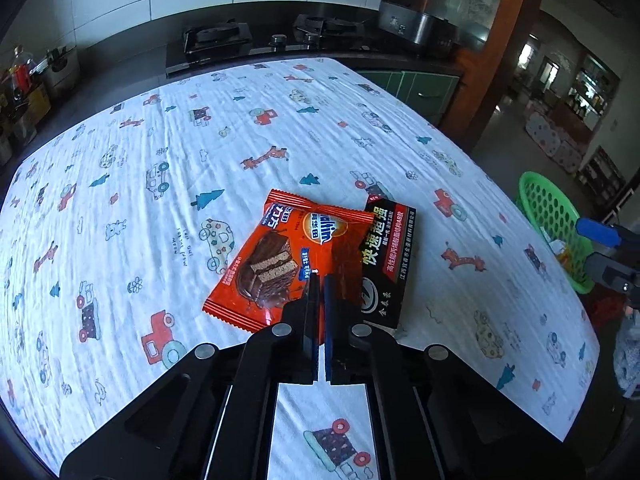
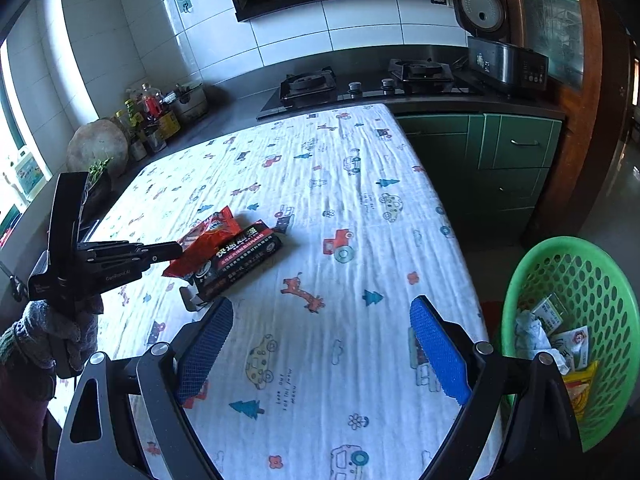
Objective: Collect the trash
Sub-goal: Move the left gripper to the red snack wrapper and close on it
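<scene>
A red chocolate-cake wrapper (image 1: 280, 260) is pinched at its near edge by my left gripper (image 1: 320, 280), which is shut on it; the wrapper tilts up off the table in the right wrist view (image 2: 200, 244). A black box with Chinese print (image 1: 386, 264) lies beside it on the cartoon-print tablecloth (image 1: 160, 152), and shows in the right wrist view too (image 2: 236, 260). My right gripper (image 2: 320, 344) is open and empty above the cloth's near part. A green perforated basket (image 2: 600, 280) holding several pieces of trash stands off the table's right edge.
A gas stove (image 2: 360, 80) and an open rice cooker (image 2: 500, 48) sit on the dark counter behind the table. Bottles and jars (image 2: 152, 116) crowd the counter's left end. Green cabinets (image 2: 500, 152) stand to the right. The basket also shows in the left wrist view (image 1: 556, 224).
</scene>
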Tool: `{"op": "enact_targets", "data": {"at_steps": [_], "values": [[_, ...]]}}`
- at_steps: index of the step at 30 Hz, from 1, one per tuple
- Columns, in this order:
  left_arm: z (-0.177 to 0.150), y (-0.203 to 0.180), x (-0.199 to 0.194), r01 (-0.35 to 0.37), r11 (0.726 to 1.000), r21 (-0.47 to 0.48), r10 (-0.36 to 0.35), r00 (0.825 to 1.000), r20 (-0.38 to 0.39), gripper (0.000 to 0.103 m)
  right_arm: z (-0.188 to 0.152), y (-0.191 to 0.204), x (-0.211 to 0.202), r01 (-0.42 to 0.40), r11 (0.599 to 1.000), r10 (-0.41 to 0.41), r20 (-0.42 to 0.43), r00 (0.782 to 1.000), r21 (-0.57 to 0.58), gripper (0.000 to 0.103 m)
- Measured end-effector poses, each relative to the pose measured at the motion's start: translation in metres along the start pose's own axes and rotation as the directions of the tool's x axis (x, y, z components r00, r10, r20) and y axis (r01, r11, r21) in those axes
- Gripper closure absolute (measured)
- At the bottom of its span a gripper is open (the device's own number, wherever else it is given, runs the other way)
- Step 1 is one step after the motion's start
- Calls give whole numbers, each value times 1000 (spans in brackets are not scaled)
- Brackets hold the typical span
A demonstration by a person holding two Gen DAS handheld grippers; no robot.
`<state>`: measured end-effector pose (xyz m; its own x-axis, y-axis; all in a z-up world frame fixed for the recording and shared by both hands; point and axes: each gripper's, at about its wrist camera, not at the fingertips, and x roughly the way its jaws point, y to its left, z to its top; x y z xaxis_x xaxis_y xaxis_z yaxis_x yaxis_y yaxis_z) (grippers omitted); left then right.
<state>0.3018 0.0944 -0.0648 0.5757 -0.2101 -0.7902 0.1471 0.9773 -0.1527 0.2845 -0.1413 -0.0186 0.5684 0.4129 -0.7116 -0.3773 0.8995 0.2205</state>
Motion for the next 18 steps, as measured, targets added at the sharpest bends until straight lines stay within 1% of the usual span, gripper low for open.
{"op": "enact_targets", "data": {"at_steps": [1,3,5,6,7,8,9,12,15,18], "values": [[1,2,0,23,1000,-12,-23,1000,-2,102,0,2,0,-2,1000,2,2,1000,-1,16],[1,5,0,23,999,-31,-23,1000,-8,99,1,4,1,-9,1000,9,1,1000,-1,16],[1,5,3,26,999,-29,-26,1000,-15,89,1,7,2,-7,1000,7,0,1000,-11,16],[1,5,5,23,999,-26,-23,1000,-15,81,1,8,3,-6,1000,6,-1,1000,-12,16],[1,5,7,34,999,-29,-35,999,-21,70,1,8,3,-7,1000,7,-3,1000,-12,16],[2,5,8,38,999,-38,-38,999,-24,63,1,8,4,-8,1000,8,-4,1000,-11,16],[2,5,8,35,999,-42,-35,999,-15,57,1,8,4,-7,1000,7,-4,1000,-10,16],[2,1,10,36,999,-17,-36,999,-14,58,1,7,6,-6,1000,6,-8,1000,-7,16],[3,-2,16,37,999,-7,-38,999,-23,65,1,7,8,-7,1000,7,-12,1000,-5,16],[2,0,23,35,999,-21,-36,999,-39,65,2,9,10,-8,1000,7,-15,1000,-10,16]]}}
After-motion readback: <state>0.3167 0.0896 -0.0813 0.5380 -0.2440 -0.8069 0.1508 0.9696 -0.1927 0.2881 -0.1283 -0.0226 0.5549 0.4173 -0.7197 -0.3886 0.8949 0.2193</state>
